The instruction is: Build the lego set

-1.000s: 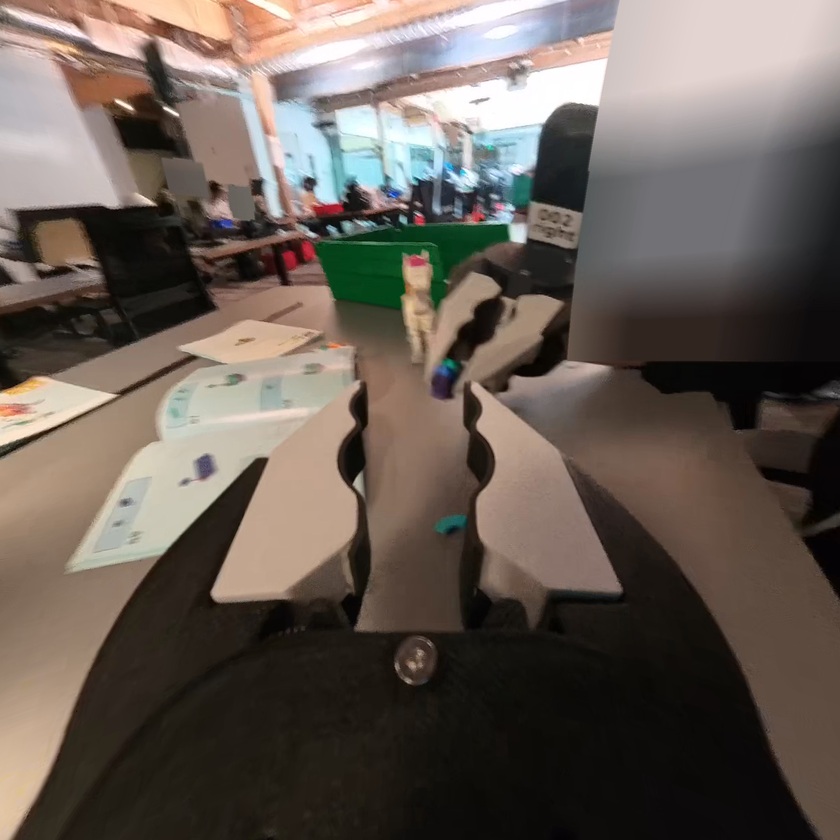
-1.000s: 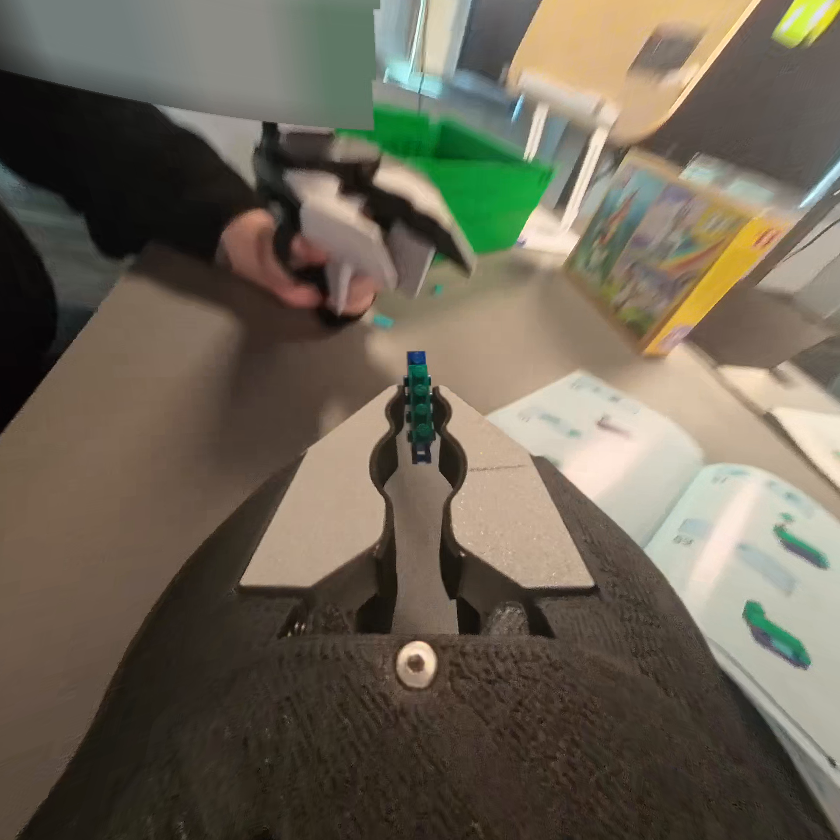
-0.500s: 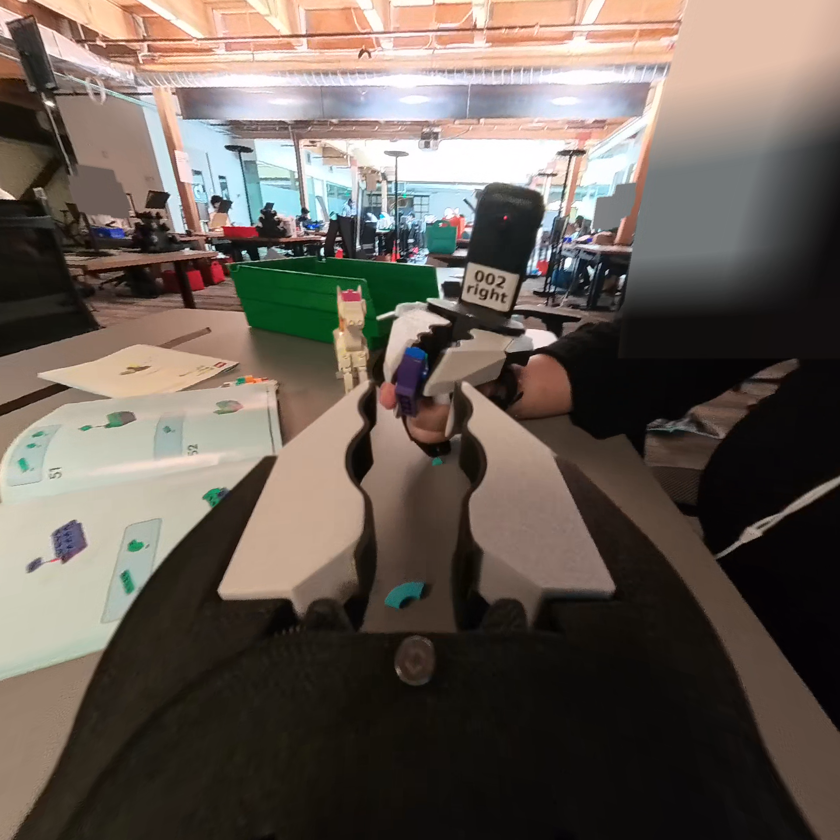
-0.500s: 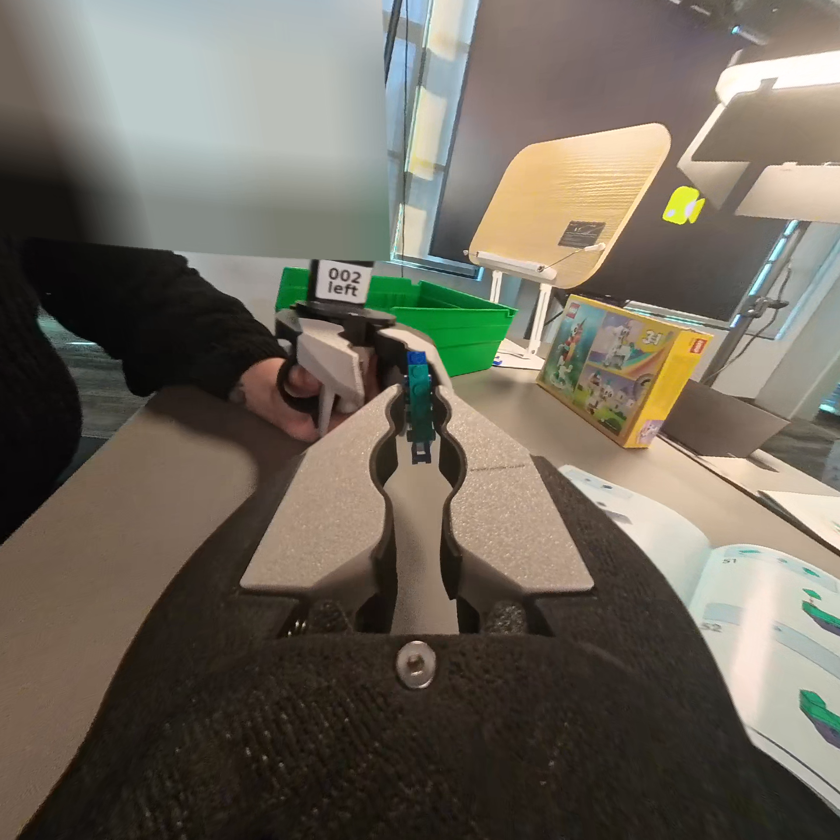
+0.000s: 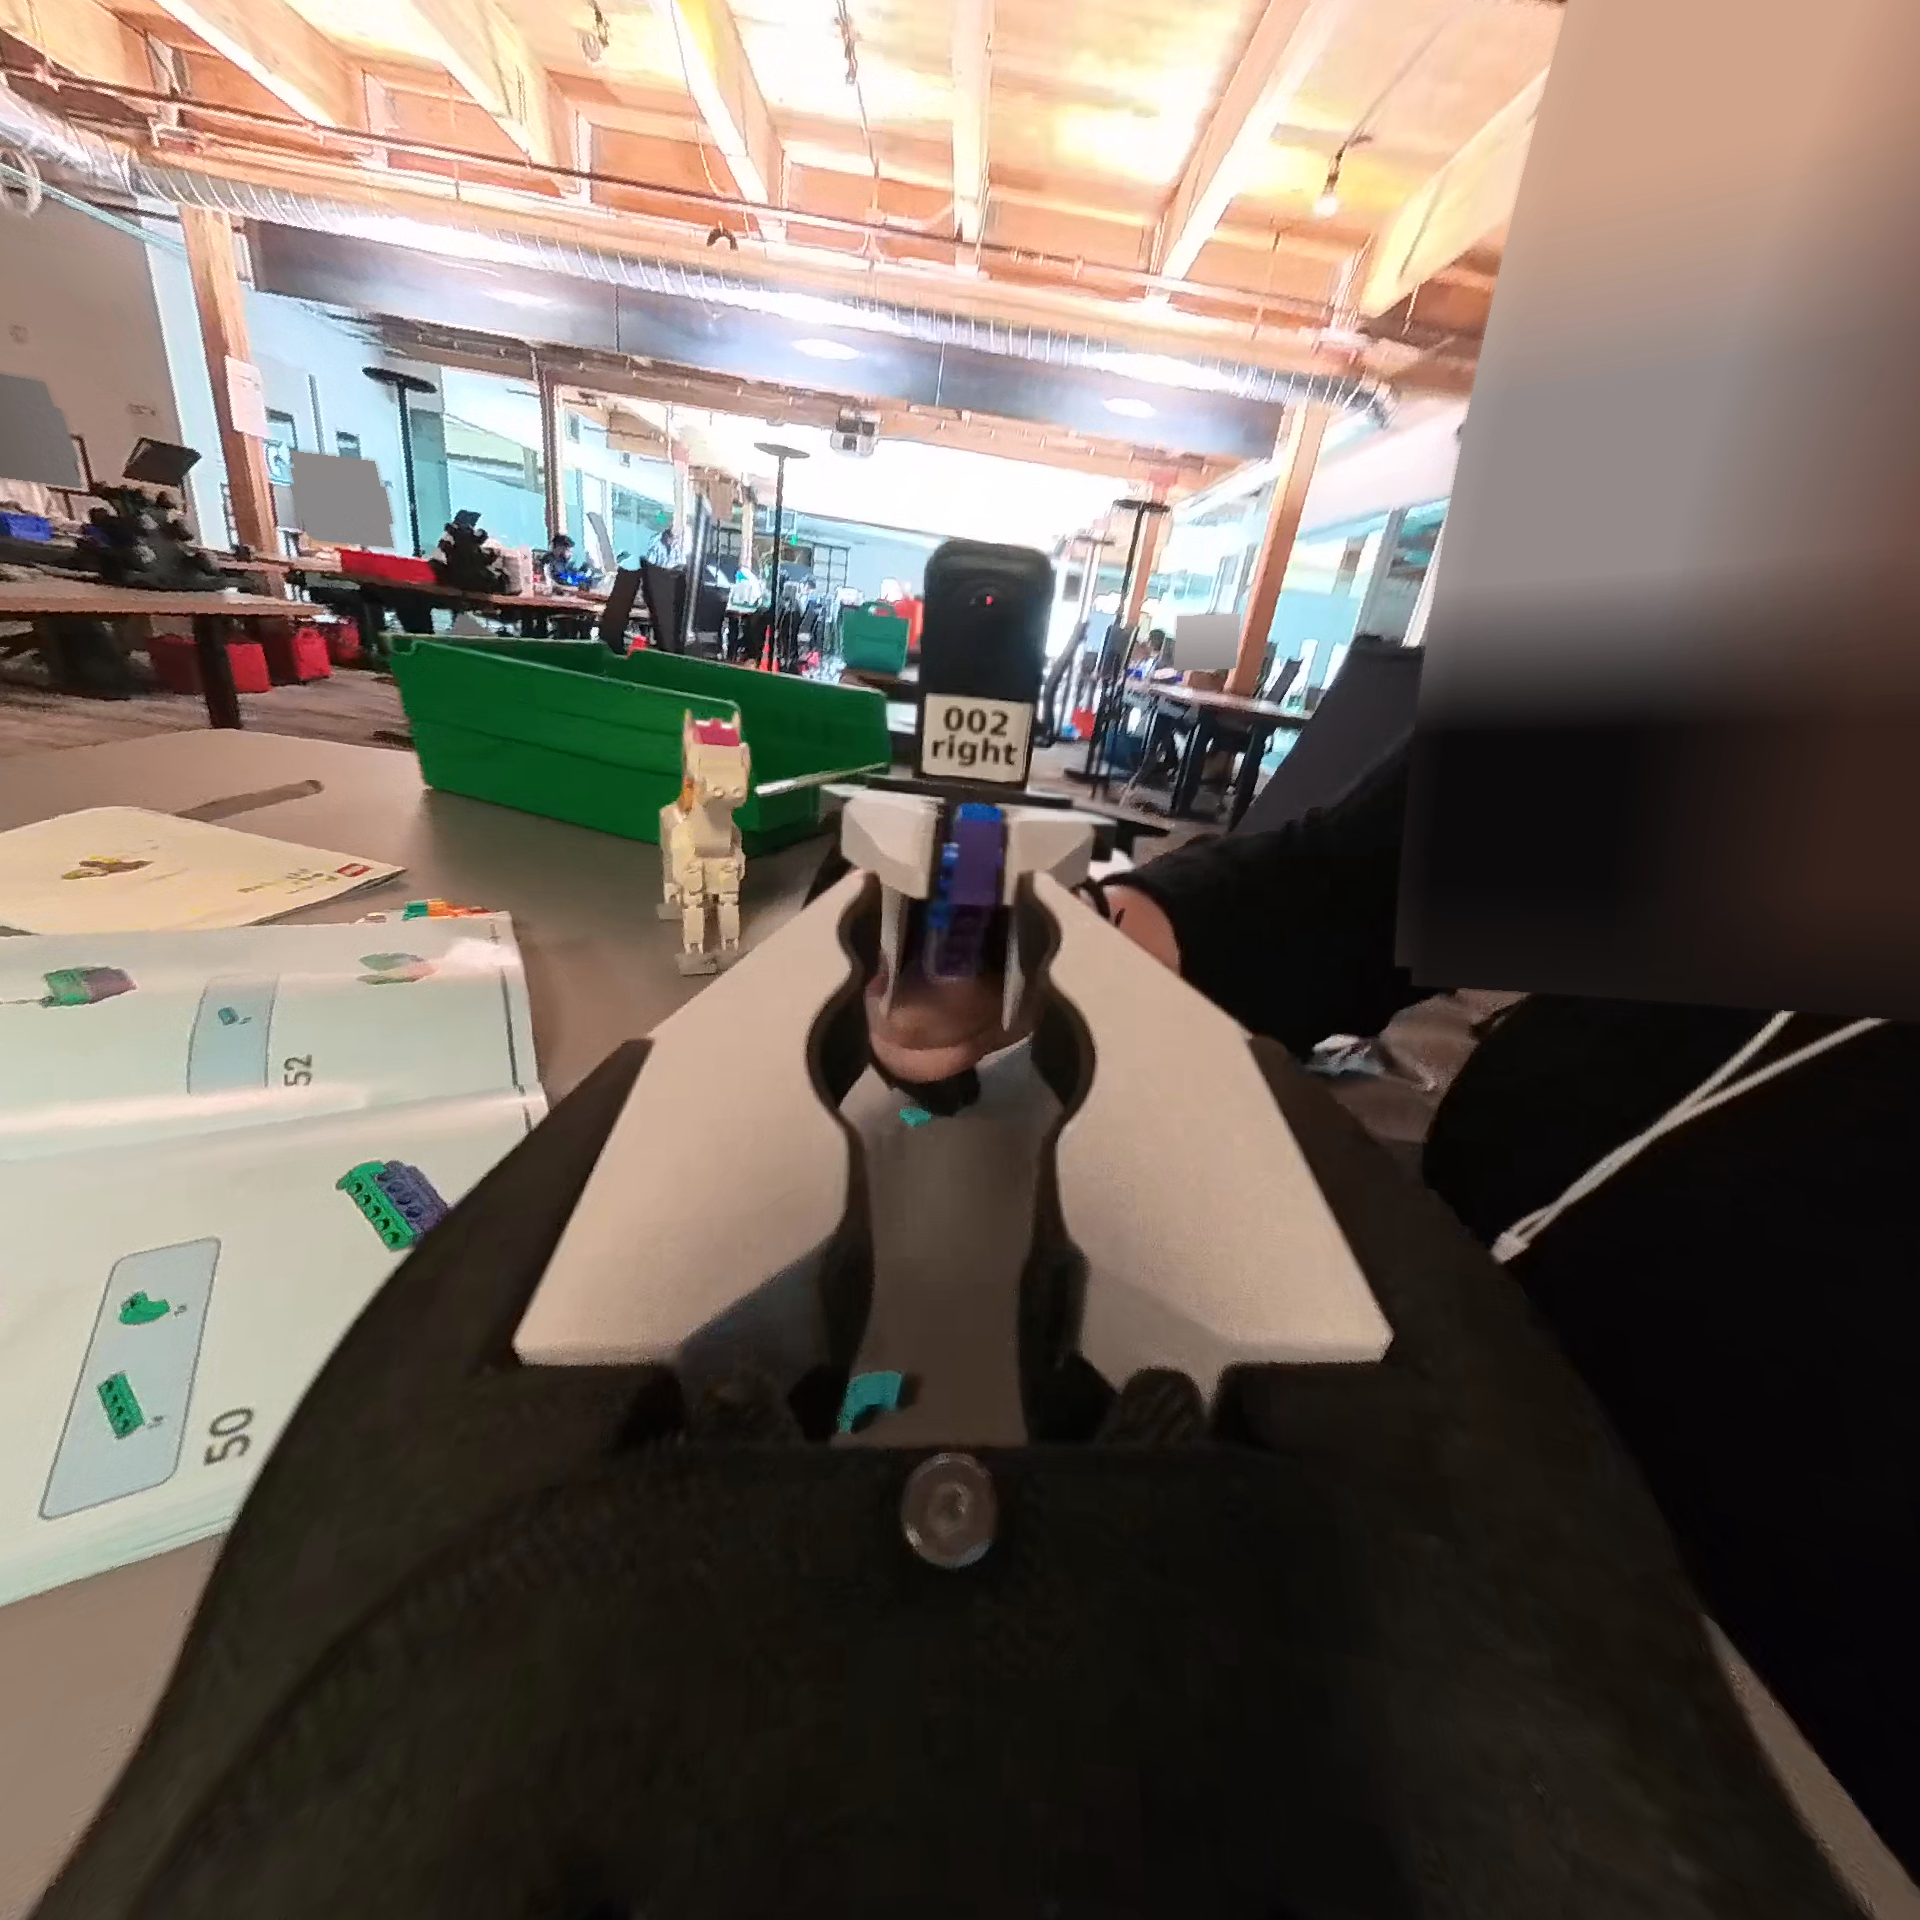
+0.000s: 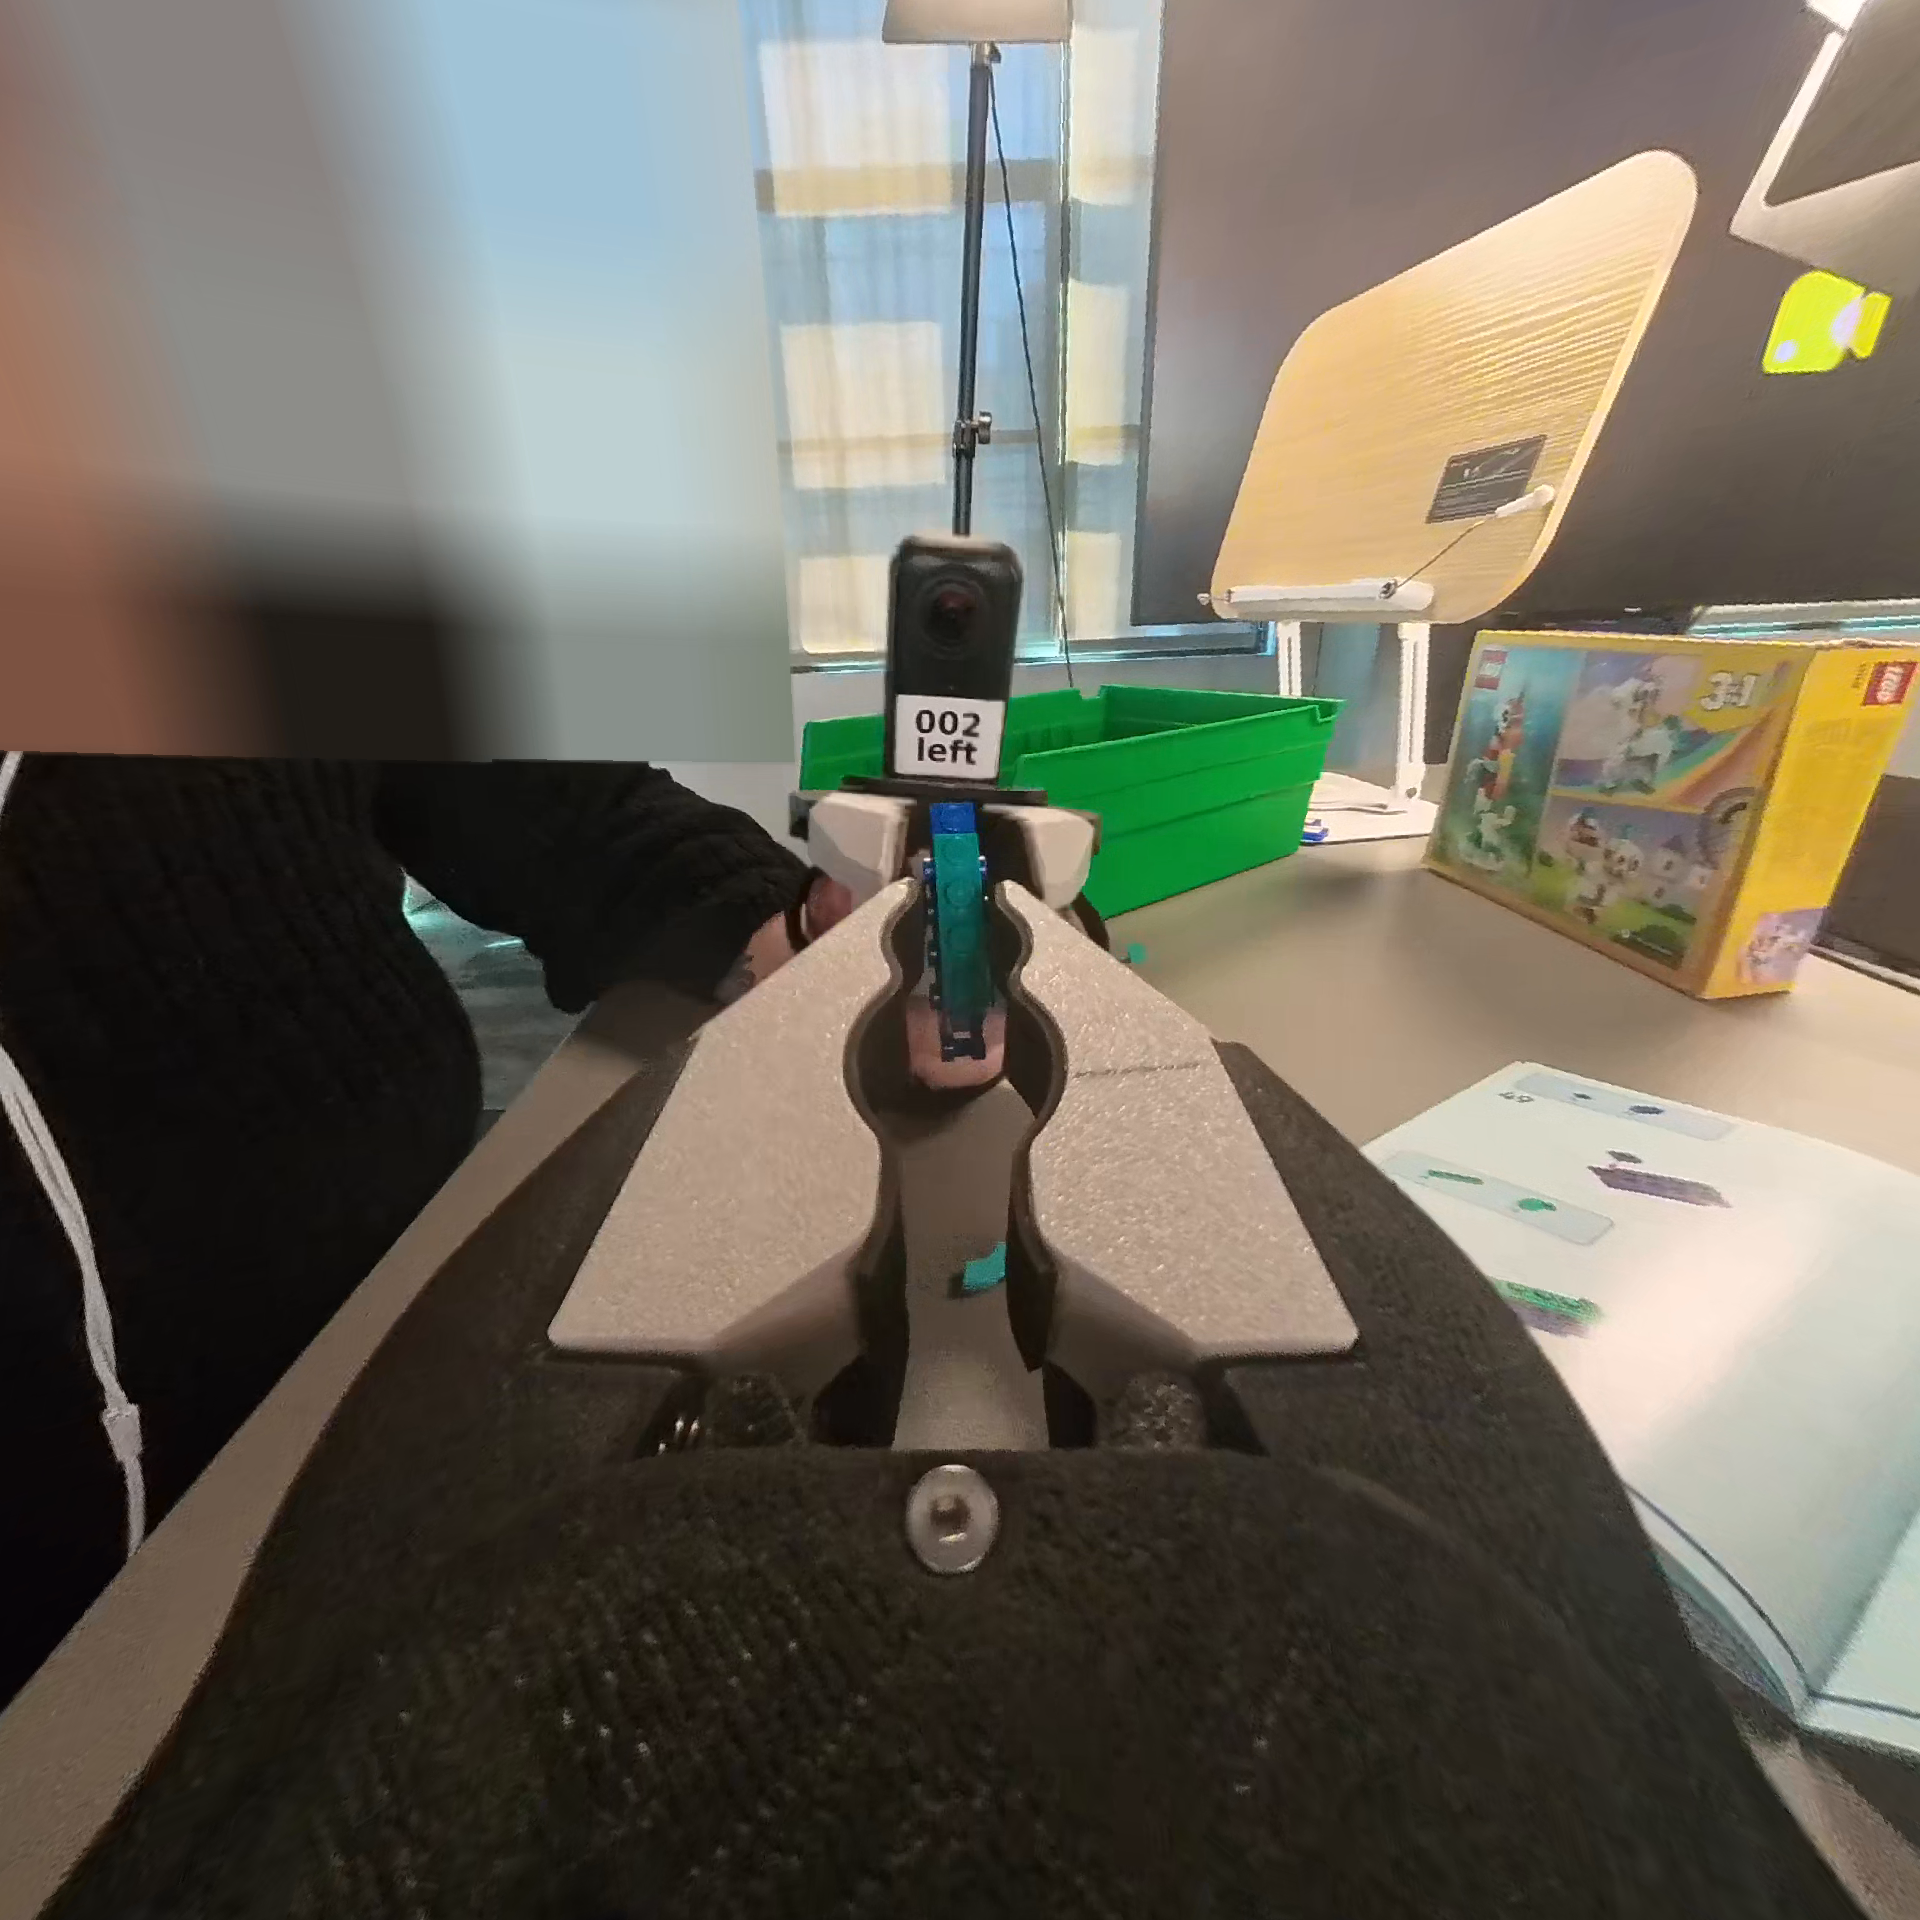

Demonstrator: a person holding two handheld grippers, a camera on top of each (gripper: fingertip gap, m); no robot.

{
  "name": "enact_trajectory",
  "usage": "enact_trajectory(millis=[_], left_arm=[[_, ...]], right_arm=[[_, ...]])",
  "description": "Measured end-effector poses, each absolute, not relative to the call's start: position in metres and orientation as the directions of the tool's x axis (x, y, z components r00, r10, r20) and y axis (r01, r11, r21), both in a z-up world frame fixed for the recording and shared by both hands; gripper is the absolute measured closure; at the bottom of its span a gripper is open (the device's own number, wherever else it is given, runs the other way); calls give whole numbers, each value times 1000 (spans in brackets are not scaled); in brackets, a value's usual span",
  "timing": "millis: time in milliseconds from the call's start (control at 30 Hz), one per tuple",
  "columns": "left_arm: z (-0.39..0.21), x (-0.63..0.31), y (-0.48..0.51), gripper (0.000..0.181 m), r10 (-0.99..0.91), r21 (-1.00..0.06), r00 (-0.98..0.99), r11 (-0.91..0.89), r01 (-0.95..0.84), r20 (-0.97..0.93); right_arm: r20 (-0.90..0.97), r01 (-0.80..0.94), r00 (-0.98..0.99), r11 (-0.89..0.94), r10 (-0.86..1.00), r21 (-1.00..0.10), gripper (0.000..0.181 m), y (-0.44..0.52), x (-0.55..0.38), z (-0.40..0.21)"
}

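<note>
My right gripper (image 6: 954,914) is shut on a small lego assembly (image 6: 956,935), teal and blue from this side, held upright above the table. In the left wrist view the assembly (image 5: 971,883) shows purple and blue in the right gripper (image 5: 961,862). My left gripper (image 5: 945,904) is open and empty, facing the right one tip to tip. The assembly's end sits level with the left fingertips; I cannot tell if they touch. The left gripper (image 6: 951,847) also shows in the right wrist view. A small teal piece (image 5: 871,1397) lies on the table under the left fingers.
A white lego animal figure (image 5: 707,842) stands before a green bin (image 5: 582,727). An open instruction booklet (image 5: 208,1143) lies left, with another booklet (image 5: 156,868) behind. A yellow lego box (image 6: 1662,810) stands at the right. Another teal piece (image 5: 914,1117) lies on the grey table (image 5: 582,914). Only a small space, under 4 cm, lies between the two pairs of fingers. Both grippers' tips are roughly 11 cm from the small teal piece (image 5: 871,1397). Look for it in the right wrist view (image 6: 983,1255) too.
Both grippers have risen and swung to face each other head-on. The right gripper has brought the assembly up to the left gripper's open fingertips. The left fingers stay open.
</note>
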State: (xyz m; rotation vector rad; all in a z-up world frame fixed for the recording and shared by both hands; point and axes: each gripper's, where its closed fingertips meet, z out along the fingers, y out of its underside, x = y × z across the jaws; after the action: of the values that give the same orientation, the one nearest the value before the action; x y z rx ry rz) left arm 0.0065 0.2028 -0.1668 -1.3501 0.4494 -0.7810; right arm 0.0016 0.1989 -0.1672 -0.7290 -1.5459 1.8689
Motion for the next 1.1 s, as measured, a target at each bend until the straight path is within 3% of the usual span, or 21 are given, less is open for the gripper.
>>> enact_trajectory(millis=[233, 467, 600, 867, 933, 1000, 1100], left_arm=[[-168, 14, 198, 171, -747, -979, 657, 46, 200, 99], [-178, 14, 206, 172, -718, -987, 685, -24, 159, 128], [-181, 15, 207, 172, -726, -986, 671, -59, 159, 152], [-180, 7, 211, 171, -690, -979, 701, -58, 195, 180], [-179, 2, 213, 151, -665, -976, 721, -58, 211, 195], [-184, 5, 214, 145, -677, -971, 700, -112, 210, 229], [-185, 6, 214, 160, -684, -969, 688, -131, 211, 243]], right_arm=[[38, -106, -651, -42, 758, -993, 172, 194, 1, -174], [106, -30, -645, 114, 757, -993, 162, 201, 7, -189], [105, 23, -642, 156, 759, -988, 174, 210, 12, -194], [15, 85, -624, 87, 781, -993, 176, 212, 5, -197], [-29, 95, -619, 38, 785, -995, 176, 213, 4, -193], [-50, 94, -620, 10, 783, -996, 176, 214, 4, -191], [-51, 84, -626, 2, 778, -996, 176, 213, 5, -189]])
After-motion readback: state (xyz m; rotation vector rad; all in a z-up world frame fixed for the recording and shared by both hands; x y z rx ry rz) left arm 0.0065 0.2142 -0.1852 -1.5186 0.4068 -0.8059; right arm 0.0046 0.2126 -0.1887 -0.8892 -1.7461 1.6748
